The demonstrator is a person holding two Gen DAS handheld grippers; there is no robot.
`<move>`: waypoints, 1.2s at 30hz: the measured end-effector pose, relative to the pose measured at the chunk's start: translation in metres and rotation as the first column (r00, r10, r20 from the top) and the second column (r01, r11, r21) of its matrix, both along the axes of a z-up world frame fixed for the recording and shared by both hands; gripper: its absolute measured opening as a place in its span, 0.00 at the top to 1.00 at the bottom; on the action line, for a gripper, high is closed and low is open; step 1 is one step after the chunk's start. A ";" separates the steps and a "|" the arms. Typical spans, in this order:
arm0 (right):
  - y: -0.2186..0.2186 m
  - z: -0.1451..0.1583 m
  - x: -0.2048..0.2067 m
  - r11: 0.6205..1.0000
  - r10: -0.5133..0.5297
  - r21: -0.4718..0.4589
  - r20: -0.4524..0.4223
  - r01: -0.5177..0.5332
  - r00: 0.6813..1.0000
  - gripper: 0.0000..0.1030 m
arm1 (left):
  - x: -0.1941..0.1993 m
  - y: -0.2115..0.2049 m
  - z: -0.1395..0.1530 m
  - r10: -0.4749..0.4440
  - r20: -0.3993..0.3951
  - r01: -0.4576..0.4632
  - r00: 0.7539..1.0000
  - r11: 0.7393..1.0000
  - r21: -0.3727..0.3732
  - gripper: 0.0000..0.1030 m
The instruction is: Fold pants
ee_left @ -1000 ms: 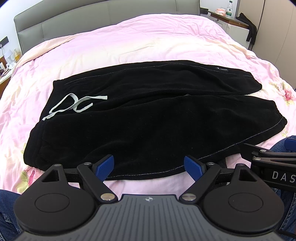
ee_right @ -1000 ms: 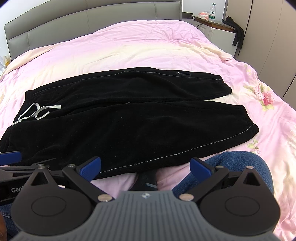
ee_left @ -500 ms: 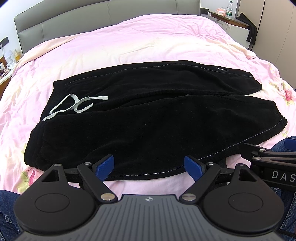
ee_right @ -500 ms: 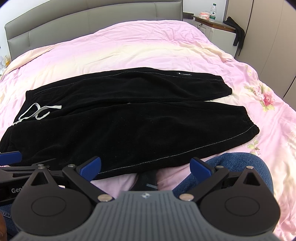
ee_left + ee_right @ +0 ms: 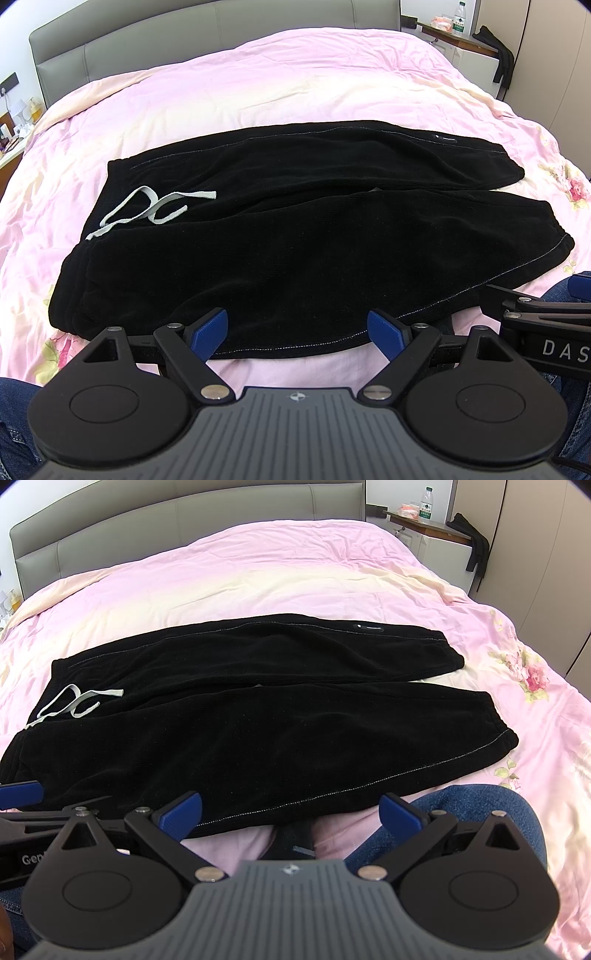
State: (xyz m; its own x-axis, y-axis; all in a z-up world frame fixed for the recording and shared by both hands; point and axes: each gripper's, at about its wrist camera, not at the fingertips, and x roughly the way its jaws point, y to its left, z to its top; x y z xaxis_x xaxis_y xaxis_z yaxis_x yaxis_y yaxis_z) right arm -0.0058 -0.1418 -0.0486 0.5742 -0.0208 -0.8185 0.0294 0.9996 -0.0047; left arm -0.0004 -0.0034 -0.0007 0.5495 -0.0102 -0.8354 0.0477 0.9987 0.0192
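Black pants (image 5: 295,236) (image 5: 240,720) lie flat across the pink bed, waistband to the left, both legs running right. A white drawstring (image 5: 147,206) (image 5: 74,701) rests on the waist. My left gripper (image 5: 297,330) hovers open just short of the near leg's hem seam, nothing between its blue fingertips. My right gripper (image 5: 290,810) is also open, held over the near edge of the pants and a knee. Each gripper shows at the edge of the other's view.
The pink floral duvet (image 5: 295,92) covers the bed up to a grey headboard (image 5: 184,40). A nightstand with a bottle (image 5: 426,500) stands at the far right beside wardrobe doors. A person's knee in blue jeans (image 5: 472,801) sits near the bed's front edge.
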 end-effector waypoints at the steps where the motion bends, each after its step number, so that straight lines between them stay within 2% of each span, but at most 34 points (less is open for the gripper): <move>1: 0.000 0.000 0.000 1.000 0.000 0.000 0.000 0.000 1.000 0.05 | 0.000 0.000 0.000 0.000 0.000 0.000 1.000 1.000 0.001 0.03; 32: 0.000 -0.005 0.001 1.000 -0.002 0.000 -0.006 0.002 1.000 0.05 | -0.001 0.001 -0.001 0.001 -0.002 -0.001 1.000 1.000 -0.001 0.03; 36: -0.008 -0.006 0.000 0.999 -0.023 0.029 0.011 0.022 1.000 0.05 | 0.000 0.004 -0.006 0.010 -0.007 -0.010 1.000 1.000 -0.006 0.03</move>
